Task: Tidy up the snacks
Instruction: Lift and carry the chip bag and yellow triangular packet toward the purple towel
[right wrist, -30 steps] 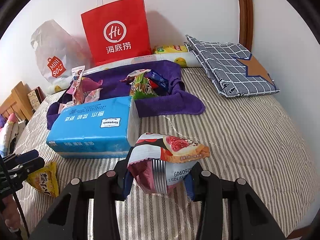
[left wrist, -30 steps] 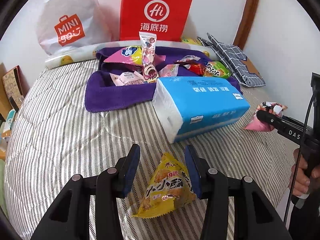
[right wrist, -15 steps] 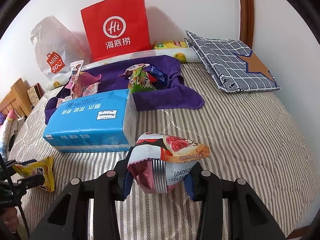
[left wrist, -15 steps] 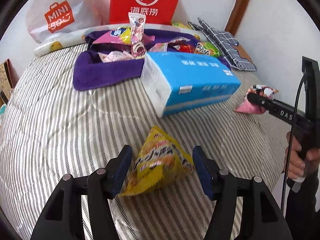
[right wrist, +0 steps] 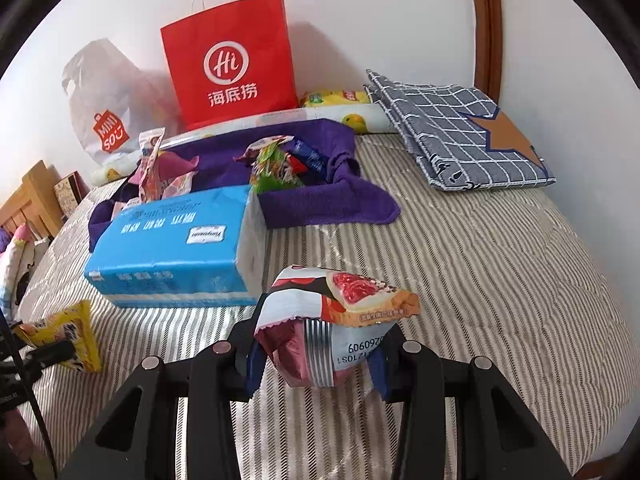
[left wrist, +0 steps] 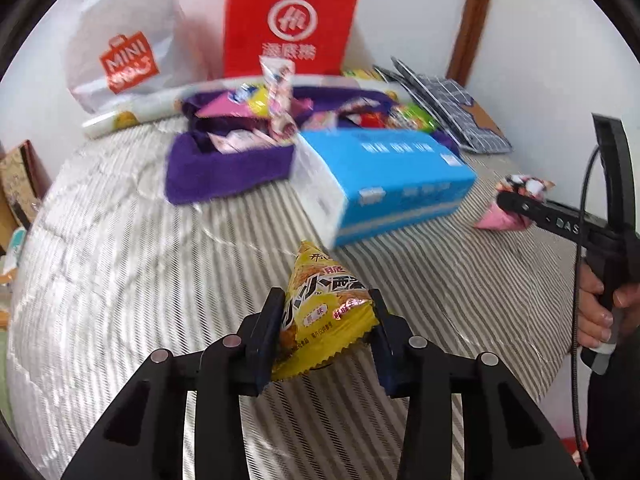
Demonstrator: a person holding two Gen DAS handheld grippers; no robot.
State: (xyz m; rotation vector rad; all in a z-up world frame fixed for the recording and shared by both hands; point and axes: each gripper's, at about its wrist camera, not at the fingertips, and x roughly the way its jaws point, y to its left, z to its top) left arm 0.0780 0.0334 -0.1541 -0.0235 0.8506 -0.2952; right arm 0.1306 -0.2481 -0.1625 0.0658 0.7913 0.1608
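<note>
My left gripper (left wrist: 326, 320) is shut on a yellow triangular snack packet (left wrist: 320, 312) and holds it above the striped bed. The packet also shows in the right wrist view (right wrist: 68, 332). My right gripper (right wrist: 316, 348) is shut on a pink and white snack packet (right wrist: 332, 320), which also shows in the left wrist view (left wrist: 516, 204). A purple towel (right wrist: 320, 204) at the back of the bed holds several snack packets, pink ones (left wrist: 276, 96) on its left and green and red ones (right wrist: 276, 168) on its right.
A blue tissue pack (left wrist: 384, 176) lies in front of the towel. A red paper bag (right wrist: 232, 64) and a white Miniso bag (left wrist: 124, 44) stand against the wall. A folded checked cloth (right wrist: 456, 128) lies at the back right.
My left gripper has closed on the yellow packet and lifted it off the bed. My right gripper has stayed shut on the pink and white packet.
</note>
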